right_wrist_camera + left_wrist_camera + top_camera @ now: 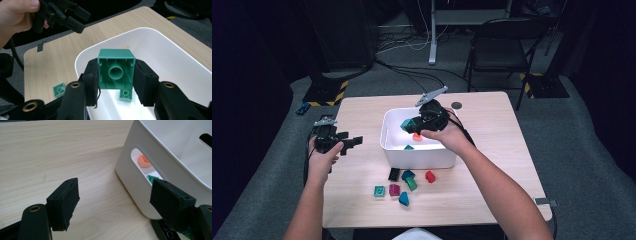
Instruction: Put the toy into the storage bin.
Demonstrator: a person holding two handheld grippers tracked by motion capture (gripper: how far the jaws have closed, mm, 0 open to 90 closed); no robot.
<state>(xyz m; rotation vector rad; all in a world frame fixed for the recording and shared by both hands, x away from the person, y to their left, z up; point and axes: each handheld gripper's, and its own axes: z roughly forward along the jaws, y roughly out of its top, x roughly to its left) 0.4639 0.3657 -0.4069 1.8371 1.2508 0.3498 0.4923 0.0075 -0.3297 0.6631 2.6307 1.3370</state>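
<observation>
My right gripper hangs over the white bin, shut on a green block. In the right gripper view the block shows its hollow underside, clamped on both sides by the pads. An orange block and a small green block lie on the bin floor. My left gripper is open left of the bin. In its own view the left gripper has nothing between its pads and faces the bin wall.
Several loose blocks lie in front of the bin: black, red, magenta, green and blue. A dark disc sits near the table's far edge. A chair stands beyond the table.
</observation>
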